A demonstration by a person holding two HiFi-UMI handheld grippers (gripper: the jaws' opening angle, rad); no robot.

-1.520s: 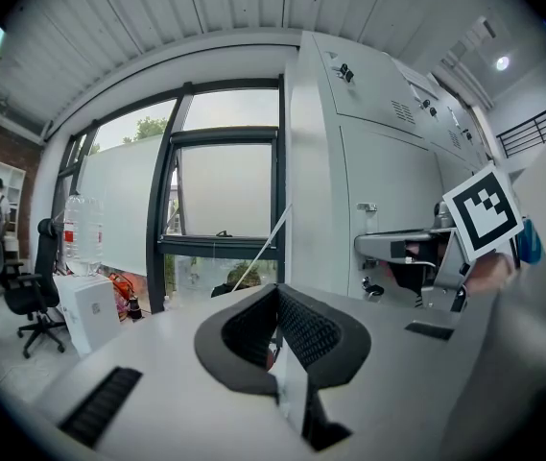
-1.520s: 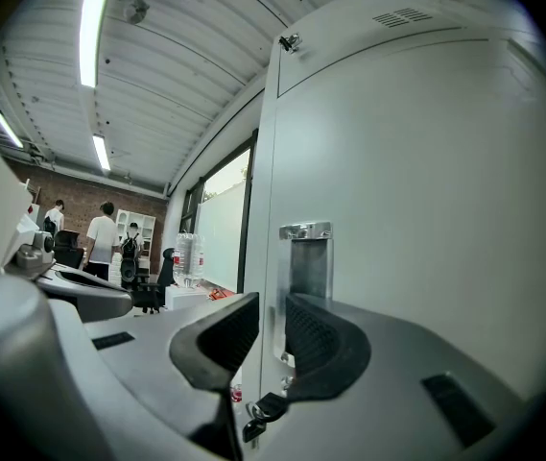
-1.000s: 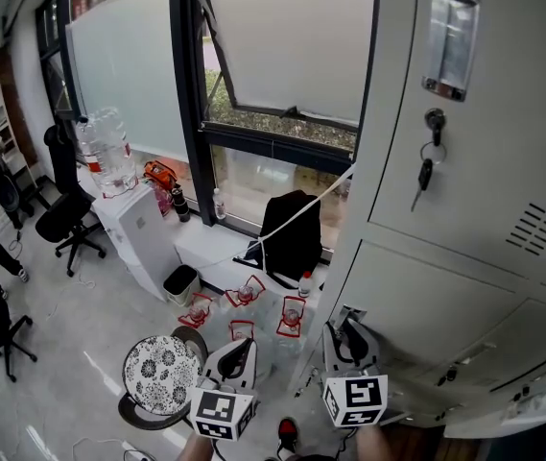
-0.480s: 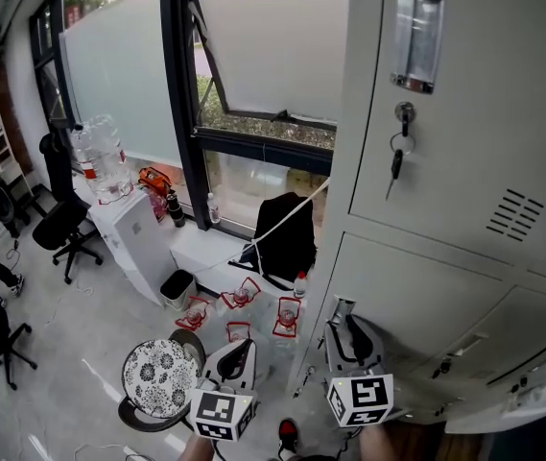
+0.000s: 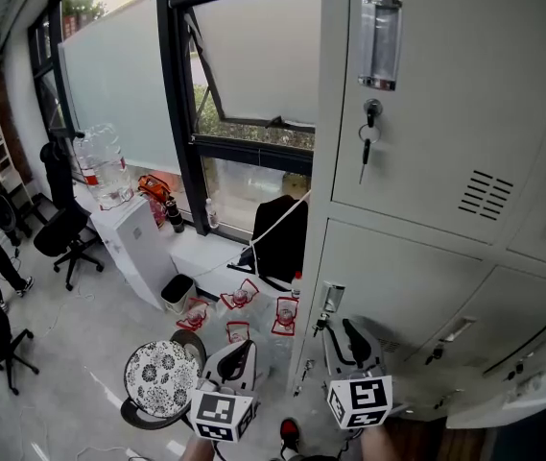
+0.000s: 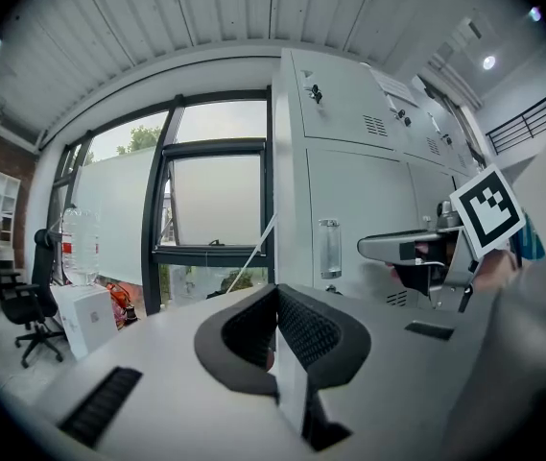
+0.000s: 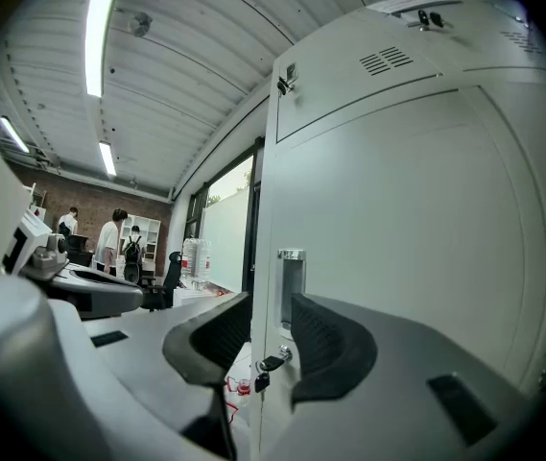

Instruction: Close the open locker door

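Head view: locker door (image 5: 397, 281) at the lower left of the grey locker bank (image 5: 536, 305), lying about level with the upper door (image 5: 445, 94); latching not confirmable. Free edge on the bank's outer corner, near the black window frame (image 5: 172, 113). Left of that edge, open floor running down to a black bag (image 5: 287, 238) and a patterned stool (image 5: 160, 376).

At that free edge, low down, right gripper (image 5: 342, 332). Right gripper view: jaws released and standing apart, with the edge of the locker door (image 7: 378, 219) between them; handle recess (image 7: 290, 291) and hanging key (image 7: 271, 363) showing in the gap. Firm pressure from either pad on the metal not discernible.

Off to its left, left gripper (image 5: 241, 349), apart from the lockers, over the floor. Left gripper view: jaws clenched together, pad on pad, empty.
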